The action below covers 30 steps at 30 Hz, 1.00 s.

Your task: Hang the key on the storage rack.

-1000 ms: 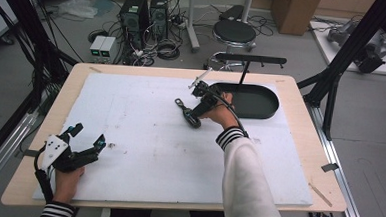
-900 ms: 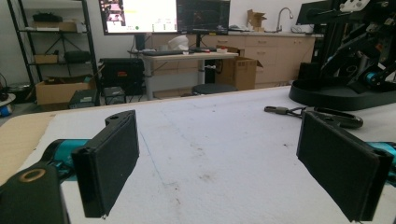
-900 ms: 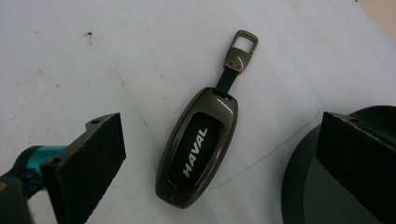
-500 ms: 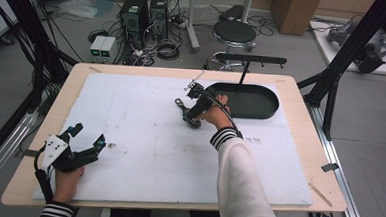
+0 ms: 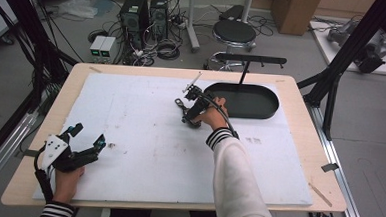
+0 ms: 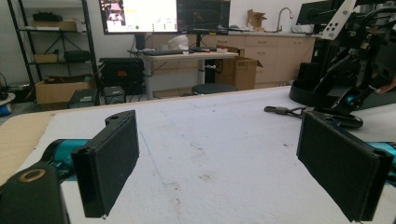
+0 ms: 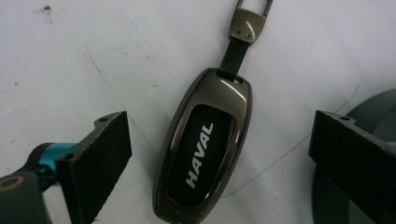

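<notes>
A dark metal key fob (image 7: 203,149) marked HAVAL lies flat on the white table cover, with a short strap and a metal clip (image 7: 247,21) at its far end. My right gripper (image 7: 219,126) hovers straight above it, open, with one jaw on each side of the fob and neither touching it. In the high view this right gripper (image 5: 187,108) sits near the table's middle, left of the black tray. My left gripper (image 5: 88,135) rests open near the front left corner, with nothing between its jaws. From there the fob (image 6: 338,120) lies far off.
A black oval tray (image 5: 266,110) stands at the back right of the table, and its rim (image 7: 373,103) lies close beside the fob. The white cover (image 5: 143,151) spans most of the wooden table. A stool and computers stand on the floor beyond.
My right hand has shifted slightly to the left above the key fob. The left gripper has stayed where it was.
</notes>
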### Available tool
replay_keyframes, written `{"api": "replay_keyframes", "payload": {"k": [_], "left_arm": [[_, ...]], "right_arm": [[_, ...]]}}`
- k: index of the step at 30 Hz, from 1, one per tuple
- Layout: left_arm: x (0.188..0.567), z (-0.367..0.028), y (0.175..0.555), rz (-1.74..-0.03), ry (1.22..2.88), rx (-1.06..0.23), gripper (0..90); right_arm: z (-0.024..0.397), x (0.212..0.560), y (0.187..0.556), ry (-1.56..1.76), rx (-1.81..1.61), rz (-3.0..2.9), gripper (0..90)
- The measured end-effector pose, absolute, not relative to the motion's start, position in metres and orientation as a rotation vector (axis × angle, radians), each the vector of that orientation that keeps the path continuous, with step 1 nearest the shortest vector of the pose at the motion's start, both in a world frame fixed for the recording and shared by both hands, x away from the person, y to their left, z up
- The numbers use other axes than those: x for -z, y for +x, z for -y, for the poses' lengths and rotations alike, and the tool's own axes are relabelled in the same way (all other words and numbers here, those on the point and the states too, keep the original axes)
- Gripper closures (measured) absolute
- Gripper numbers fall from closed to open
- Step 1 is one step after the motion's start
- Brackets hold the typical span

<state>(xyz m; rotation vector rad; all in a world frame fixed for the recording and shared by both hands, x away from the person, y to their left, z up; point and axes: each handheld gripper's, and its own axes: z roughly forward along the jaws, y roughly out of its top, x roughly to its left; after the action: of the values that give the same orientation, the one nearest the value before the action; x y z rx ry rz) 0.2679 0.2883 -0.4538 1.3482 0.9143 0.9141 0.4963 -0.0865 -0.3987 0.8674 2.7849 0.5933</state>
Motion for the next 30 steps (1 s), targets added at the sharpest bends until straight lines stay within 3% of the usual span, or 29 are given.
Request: {"api": "replay_keyframes", "payload": {"k": [18, 30], "left_arm": [[0.454, -0.288, 0.268, -0.917, 1.35, -0.914, 13.5], [0.454, -0.289, 0.268, -0.918, 1.353, -0.914, 13.5]], "right_arm": [[0.083, 0.412, 0.501, 0.963, -0.532, -2.824, 17.0], [0.08, 0.413, 0.504, 1.02, -0.509, -2.816, 30.7]]}}
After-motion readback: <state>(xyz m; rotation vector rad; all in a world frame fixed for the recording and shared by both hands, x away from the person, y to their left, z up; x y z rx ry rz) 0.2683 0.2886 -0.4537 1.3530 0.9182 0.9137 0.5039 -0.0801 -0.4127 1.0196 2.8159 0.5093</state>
